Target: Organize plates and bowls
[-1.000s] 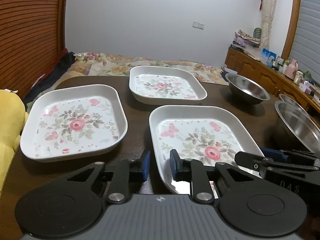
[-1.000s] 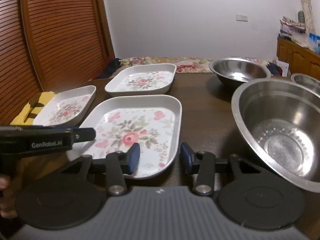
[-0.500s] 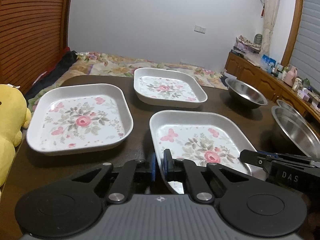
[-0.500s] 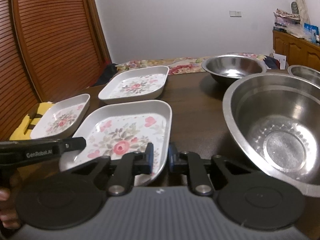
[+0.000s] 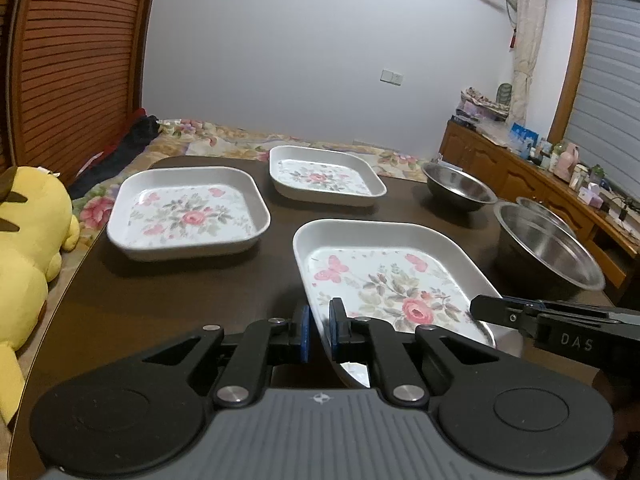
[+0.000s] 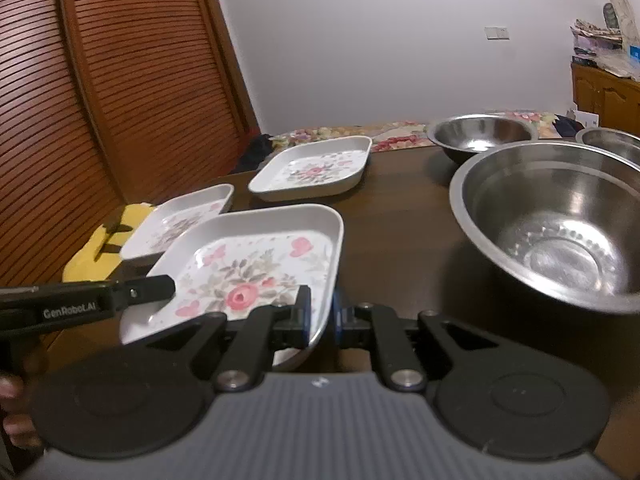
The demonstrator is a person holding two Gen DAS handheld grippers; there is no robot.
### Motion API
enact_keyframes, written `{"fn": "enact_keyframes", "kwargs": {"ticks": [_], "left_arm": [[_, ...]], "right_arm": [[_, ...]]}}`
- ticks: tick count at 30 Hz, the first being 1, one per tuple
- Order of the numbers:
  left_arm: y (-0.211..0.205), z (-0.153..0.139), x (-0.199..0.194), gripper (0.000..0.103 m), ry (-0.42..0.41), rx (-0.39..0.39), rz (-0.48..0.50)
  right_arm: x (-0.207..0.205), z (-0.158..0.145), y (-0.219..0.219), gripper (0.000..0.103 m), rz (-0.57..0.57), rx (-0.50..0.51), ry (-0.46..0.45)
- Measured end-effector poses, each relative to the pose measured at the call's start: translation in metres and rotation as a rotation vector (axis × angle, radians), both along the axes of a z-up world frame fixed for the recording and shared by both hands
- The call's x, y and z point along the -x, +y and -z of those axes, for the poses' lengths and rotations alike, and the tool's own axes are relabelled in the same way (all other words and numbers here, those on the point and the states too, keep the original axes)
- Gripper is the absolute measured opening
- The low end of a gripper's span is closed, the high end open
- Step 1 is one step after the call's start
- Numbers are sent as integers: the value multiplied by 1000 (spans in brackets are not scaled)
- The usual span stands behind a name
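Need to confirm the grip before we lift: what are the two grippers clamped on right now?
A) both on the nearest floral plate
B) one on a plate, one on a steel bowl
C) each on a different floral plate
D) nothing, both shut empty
A: the left gripper pinches the near plate's left rim, and the right gripper pinches its right rim.

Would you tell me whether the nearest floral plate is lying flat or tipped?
Tipped: the nearest floral plate is pinched at its near rim by both grippers and slants above the table.
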State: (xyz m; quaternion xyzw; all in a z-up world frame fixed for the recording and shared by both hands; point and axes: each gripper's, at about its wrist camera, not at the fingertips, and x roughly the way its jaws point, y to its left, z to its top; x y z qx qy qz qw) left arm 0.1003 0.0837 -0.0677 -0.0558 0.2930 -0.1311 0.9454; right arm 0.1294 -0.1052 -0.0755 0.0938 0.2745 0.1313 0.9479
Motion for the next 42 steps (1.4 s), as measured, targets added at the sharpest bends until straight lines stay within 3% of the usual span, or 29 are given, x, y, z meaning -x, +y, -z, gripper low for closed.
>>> {"fn": "enact_keyframes", "kwargs": {"ticks": [10, 34, 42], "left_arm": [[7, 0, 27, 11, -11, -36, 2], [7, 21, 27, 11, 58, -44, -28], [6, 20, 28, 11, 47, -53, -35]], "right_arm": [[33, 2, 6, 13, -57, -11, -3], [47, 13, 11, 14, -81, 4, 32], [48, 13, 12, 16, -84, 13, 23]]}}
